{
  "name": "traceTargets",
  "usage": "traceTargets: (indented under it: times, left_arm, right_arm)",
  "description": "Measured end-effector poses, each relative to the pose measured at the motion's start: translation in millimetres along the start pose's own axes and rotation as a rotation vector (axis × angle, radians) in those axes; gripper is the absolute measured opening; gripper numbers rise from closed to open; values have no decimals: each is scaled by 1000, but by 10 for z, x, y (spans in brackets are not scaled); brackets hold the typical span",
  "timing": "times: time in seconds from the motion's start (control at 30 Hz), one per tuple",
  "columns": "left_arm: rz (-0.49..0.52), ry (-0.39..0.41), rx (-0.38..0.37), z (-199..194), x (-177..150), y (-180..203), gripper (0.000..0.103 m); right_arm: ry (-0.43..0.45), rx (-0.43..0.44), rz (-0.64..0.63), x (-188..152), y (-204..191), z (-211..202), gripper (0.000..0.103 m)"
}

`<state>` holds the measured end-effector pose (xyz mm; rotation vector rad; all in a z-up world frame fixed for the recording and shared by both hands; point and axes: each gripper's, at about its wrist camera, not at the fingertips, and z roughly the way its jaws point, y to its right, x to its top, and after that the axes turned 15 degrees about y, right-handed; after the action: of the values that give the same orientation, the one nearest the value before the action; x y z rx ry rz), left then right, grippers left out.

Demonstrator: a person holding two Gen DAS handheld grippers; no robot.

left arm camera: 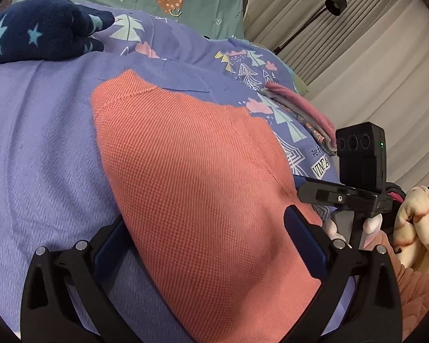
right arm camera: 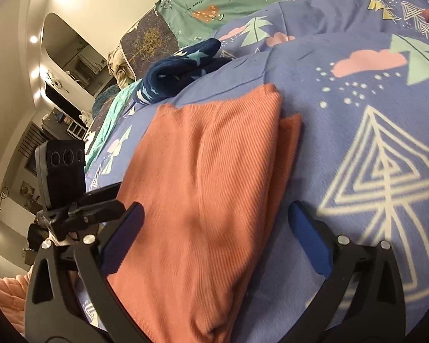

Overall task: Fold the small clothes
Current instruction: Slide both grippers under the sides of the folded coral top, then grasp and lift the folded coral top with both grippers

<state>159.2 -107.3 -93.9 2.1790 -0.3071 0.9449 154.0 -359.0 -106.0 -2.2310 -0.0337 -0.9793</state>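
The orange garment (left arm camera: 203, 188) lies on the bed, on a purple blanket (left arm camera: 43, 148) with tree prints, and it looks already folded at least once: in the right wrist view a second layer shows along its far right edge. The left tool (left arm camera: 208, 245) is wide open and holds nothing; the garment lies between and in front of its two fingers, the left finger (left arm camera: 111, 245) close to the garment's left edge. The right tool (right arm camera: 214, 234) is also wide open and empty; its left finger (right arm camera: 123, 237) is over the cloth near the left edge, and its right finger (right arm camera: 309, 240) is beside the garment, over the blanket. Each tool appears at the side of the other's view, so they are near each other at the near end of the garment. I judge that the step in hand is to take the near edge for the next fold. To do it well, each tool should close on all layers together near its own corner, not on the top layer only, and should not catch the blanket under it. Then both should lift evenly and carry the edge forward, so that it meets the far edge straight. A navy star sock (left arm camera: 40, 28) lies ahead to the left, well apart from the garment.
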Motion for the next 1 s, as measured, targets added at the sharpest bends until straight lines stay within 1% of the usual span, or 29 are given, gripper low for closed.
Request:
traceTargets:
  times: [0.1,0.27,0.3,0.33,0.37,0.4,0.47,0.53,0.63,0.73,0.8,0.83,0.87,0.9,0.93,0.97,1.0]
  left_arm:
    - [-5,-5,-12,29,33,-29,102]
    - [14,-12,-20,31,27,-24,102]
    - [14,-11,-22,27,26,-27,102]
    - [14,-14,-21,19,23,-29,102]
    - [17,-18,-18,9,20,-30,101]
    - [23,-22,-17,-7,12,-24,101]
    - [36,-34,-18,-63,-26,-8,99]
    - [45,-40,-27,-74,-42,-7,99]
    - [39,-42,-44,9,-1,-22,99]
    - [66,-44,-41,138,52,18,99]
    - [87,-45,-28,194,75,52,99]
    - [101,-45,-13,215,86,71,92]
    - [113,-41,13,215,93,82,79]
    - [122,-36,44,213,98,83,73]
    - [124,-30,74,197,105,73,60]
    - [123,-27,91,183,116,63,48]
    - [118,-24,98,162,131,59,44]
  right_arm:
    - [3,18,9,60,22,60,101]
    - [-7,-1,-39,62,-22,92,100]
    - [-9,-5,-51,59,-22,80,96]
    - [-13,-13,-57,55,-21,59,91]
    - [-20,-16,-53,54,-6,26,88]
    - [-30,-7,-43,41,10,-13,84]
    - [-64,32,-20,-10,60,-117,79]
    - [-91,62,-23,-55,92,-162,79]
    - [-108,77,-46,-44,87,-100,79]
    - [-101,98,-45,46,55,82,82]
    - [-85,91,-54,102,25,227,82]
    - [-78,79,-59,120,1,268,82]
    - [-73,61,-64,132,-29,296,82]
    - [-67,27,-78,134,-80,311,77]
    - [-60,-19,-106,124,-137,308,58]
    - [-53,-61,-131,111,-172,298,46]
    - [-42,-95,-149,104,-217,259,35]
